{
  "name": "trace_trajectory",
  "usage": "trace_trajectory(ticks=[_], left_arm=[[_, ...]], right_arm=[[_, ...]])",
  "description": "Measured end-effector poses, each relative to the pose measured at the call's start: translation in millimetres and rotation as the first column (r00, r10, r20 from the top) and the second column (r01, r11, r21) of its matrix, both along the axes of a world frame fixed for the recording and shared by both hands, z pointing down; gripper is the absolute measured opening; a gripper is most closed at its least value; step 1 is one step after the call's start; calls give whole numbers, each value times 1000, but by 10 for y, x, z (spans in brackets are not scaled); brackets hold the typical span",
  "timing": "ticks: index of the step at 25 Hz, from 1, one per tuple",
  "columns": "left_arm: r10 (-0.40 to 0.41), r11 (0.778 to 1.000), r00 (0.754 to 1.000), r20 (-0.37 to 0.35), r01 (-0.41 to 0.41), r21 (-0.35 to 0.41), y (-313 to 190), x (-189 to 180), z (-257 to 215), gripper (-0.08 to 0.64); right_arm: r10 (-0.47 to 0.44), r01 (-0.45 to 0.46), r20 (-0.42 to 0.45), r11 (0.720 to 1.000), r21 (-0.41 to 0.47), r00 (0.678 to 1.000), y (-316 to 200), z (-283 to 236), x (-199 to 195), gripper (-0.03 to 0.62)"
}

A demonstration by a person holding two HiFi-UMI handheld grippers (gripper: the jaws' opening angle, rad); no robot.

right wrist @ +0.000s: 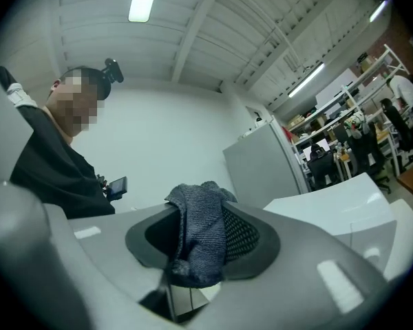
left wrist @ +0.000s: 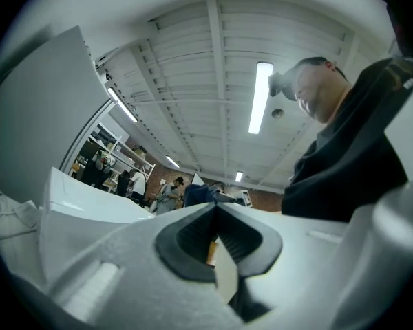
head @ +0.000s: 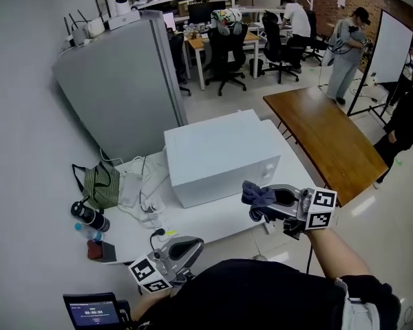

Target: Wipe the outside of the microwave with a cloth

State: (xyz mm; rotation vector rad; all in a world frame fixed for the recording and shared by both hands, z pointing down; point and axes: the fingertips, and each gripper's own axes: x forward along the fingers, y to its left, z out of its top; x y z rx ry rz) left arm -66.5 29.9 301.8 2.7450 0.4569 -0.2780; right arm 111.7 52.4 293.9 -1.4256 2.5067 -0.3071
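Jaws on the right gripper (right wrist: 201, 249) are clamped on the cloth (right wrist: 196, 215), while the left gripper (left wrist: 215, 239) is pinched closed on nothing. Microwave (head: 220, 153) sits just ahead of the cloth, not touching, so the wiping itself looks like it's all left to do

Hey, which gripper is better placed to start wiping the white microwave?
Right. The right gripper is shut on the dark grey knitted cloth, close to the front corner of the white box-shaped microwave. The left gripper is shut on nothing, lower and farther from it.
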Motion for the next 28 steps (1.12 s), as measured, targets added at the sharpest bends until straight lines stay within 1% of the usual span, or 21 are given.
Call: trace_trajectory(ticks=[2, 4, 7, 8, 9, 10, 12, 14, 16, 17, 19, 20, 22, 24, 26, 27, 28], left_arm=[[-3, 1000, 1000, 18, 3, -3, -96, 191, 41, 5], [-16, 1000, 999, 42, 16, 11, -186, 428, 67, 3], [-77, 997, 994, 72, 76, 23, -362, 892, 65, 5], [-105, 994, 991, 79, 104, 12, -425, 1040, 40, 5], [-130, 991, 988, 87, 131, 1, -480, 1165, 3, 5], [-151, 988, 983, 100, 152, -6, -527, 1278, -33, 5], [-183, 982, 973, 141, 186, -11, -598, 1526, -59, 5], [-202, 978, 962, 181, 209, -19, -619, 1802, -37, 5], [-209, 975, 954, 216, 219, -22, -618, 2017, 6, 5], [-214, 974, 948, 235, 225, -23, -632, 2078, 31, 5], [-222, 971, 935, 277, 238, -25, -665, 2152, 71, 5], [-222, 970, 929, 296, 241, -28, -674, 2196, 89, 5], [-221, 969, 922, 318, 245, -37, -708, 2312, 143, 5], [-221, 967, 918, 330, 249, -47, -767, 2412, 194, 5], [-216, 967, 913, 345, 249, -54, -819, 2460, 222, 5], [-212, 967, 911, 354, 247, -58, -841, 2474, 231, 5], [-205, 968, 910, 360, 242, -61, -856, 2488, 242, 5]], right_arm=[[74, -74, 6, 997, 2, 997, -143, 44, 463, 141], [150, -150, -15, 988, 23, 989, -279, 48, 1059, 141], [230, -225, -120, 973, 57, 966, -518, 118, 2137, 140], [246, -240, -147, 969, 55, 958, -633, 202, 2496, 140], [254, -250, -150, 967, 48, 955, -770, 307, 2823, 140], [254, -251, -129, 967, 40, 958, -932, 414, 3111, 140], [237, -236, -53, 972, 25, 970, -1304, 604, 3595, 138], [203, -203, 18, 979, 6, 979, -1688, 797, 3948, 138], [154, -153, 96, 988, -12, 983, -2050, 1012, 4119, 138], [121, -120, 146, 993, -15, 982, -2211, 1114, 4124, 138], [44, -41, 233, 999, -17, 972, -2470, 1313, 3989, 138], [3, 1, 260, 1000, -16, 966, -2565, 1408, 3890, 138], [-72, 75, 312, 997, 1, 947, -2687, 1557, 3769, 133], [-112, 112, 377, 993, 21, 919, -2743, 1669, 3793, 131], [-117, 132, 400, 991, -10, 909, -2787, 1877, 3822, 130], [-107, 137, 393, 989, -50, 913, -2812, 2032, 3825, 129], [-92, 139, 368, 985, -103, 925, -2839, 2224, 3827, 127]])
